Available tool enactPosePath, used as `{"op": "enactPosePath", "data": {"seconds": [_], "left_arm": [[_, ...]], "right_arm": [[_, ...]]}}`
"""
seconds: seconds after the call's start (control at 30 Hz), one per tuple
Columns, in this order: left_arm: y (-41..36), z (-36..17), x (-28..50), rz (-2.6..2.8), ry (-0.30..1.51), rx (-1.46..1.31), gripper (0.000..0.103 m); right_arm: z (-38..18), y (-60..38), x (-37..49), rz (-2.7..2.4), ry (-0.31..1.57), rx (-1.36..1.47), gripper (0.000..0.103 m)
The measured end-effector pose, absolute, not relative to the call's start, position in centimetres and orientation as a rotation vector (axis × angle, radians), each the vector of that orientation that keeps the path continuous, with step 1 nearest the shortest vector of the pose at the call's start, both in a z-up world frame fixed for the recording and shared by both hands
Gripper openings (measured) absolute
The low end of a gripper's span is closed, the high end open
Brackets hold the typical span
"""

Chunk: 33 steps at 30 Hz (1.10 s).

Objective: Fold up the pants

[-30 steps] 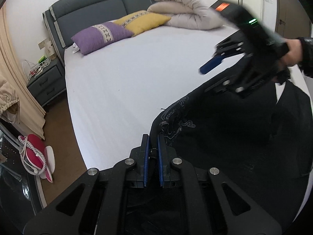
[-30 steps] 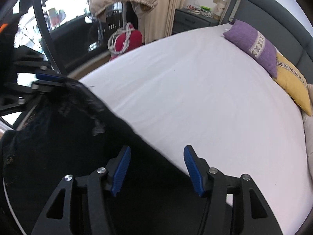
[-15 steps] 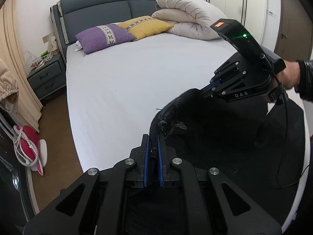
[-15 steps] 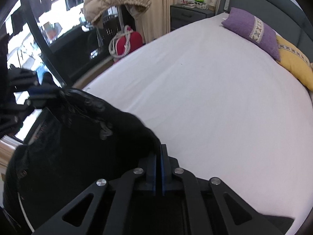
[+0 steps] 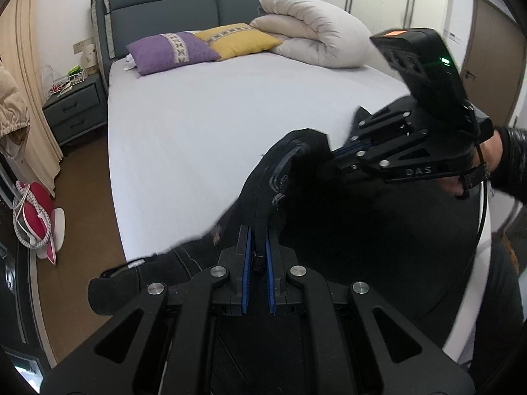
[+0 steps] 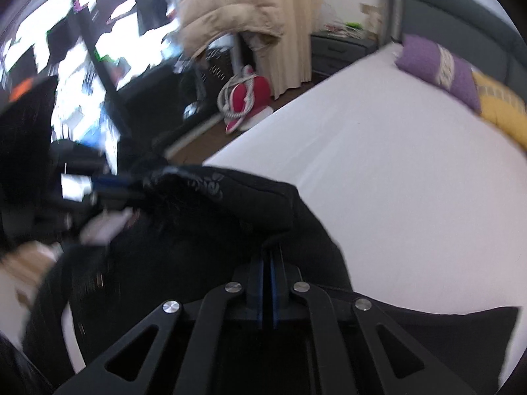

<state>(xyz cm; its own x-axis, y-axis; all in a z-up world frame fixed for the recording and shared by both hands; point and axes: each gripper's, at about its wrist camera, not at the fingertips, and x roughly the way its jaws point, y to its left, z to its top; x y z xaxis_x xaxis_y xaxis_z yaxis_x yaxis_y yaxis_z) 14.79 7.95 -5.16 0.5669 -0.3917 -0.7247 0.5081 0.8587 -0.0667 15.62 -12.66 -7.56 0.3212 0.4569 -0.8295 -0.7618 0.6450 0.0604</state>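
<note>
Black pants (image 5: 329,204) hang over the white bed sheet (image 5: 214,125) (waistband raised), pinched by both the left gripper (image 5: 258,256) and the right gripper (image 6: 267,283).

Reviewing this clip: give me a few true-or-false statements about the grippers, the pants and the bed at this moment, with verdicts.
1. Both grippers are shut on the black pants. True: left gripper, right gripper.
2. The purple pillow lies beside a yellow pillow. True.
3. The pants lie flat and fully folded on the bed. False: an edge is lifted between the grippers.
4. The rolled duvet is on the floor. False: it sits on the bed by the headboard.
</note>
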Motion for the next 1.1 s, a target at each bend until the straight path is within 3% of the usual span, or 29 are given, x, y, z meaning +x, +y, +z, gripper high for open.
{"op": "enactPosePath", "data": {"seconds": [0.6, 0.9, 1.1], "left_arm": [[4.8, -10.2, -6.2, -0.645, 0.968, 0.223, 0.007], [4.1, -11.2, -8.8, -0.646, 1.012, 0.225, 0.007], [3.5, -10.0, -5.5, -0.652, 1.023, 0.227, 0.007]], "right_arm": [[-10.5, -13.2, -7.0, 0.795, 0.926, -1.003, 0.005], [-11.9, -12.8, -9.5, 0.755, 0.956, -1.048, 0.005], [-13.2, -12.4, -10.6, 0.736, 0.953, -1.094, 0.005]]}}
